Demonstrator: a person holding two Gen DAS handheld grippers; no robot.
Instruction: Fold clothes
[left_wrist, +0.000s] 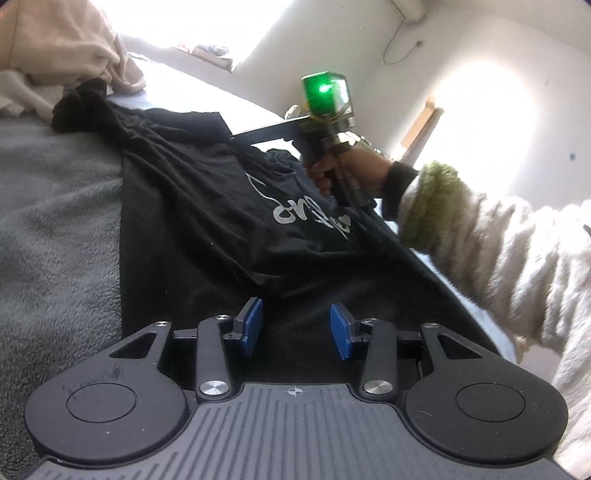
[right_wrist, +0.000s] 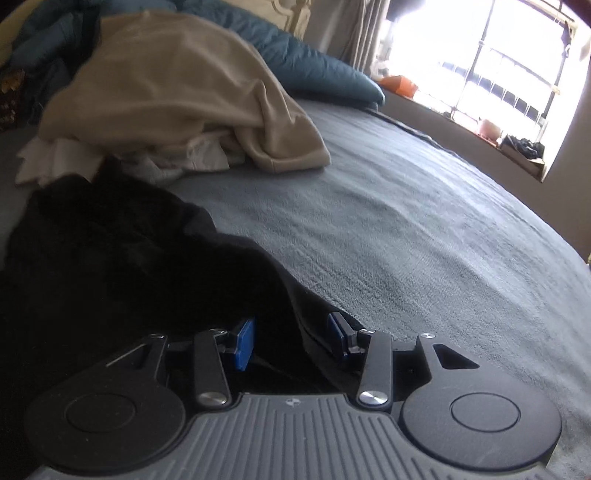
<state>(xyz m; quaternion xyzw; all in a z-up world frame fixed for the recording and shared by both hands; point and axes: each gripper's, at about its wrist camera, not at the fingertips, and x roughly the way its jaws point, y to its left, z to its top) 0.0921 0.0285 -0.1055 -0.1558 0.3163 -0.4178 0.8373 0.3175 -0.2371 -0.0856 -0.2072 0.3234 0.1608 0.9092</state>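
On the grey bed (right_wrist: 424, 221), a black T-shirt (left_wrist: 207, 206) between both grippers' parted jaws.

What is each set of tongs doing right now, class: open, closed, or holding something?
Left tongs: open, over the black T-shirt, gripping nothing.
Right tongs: open, black fabric edge between the pads, not pinched.
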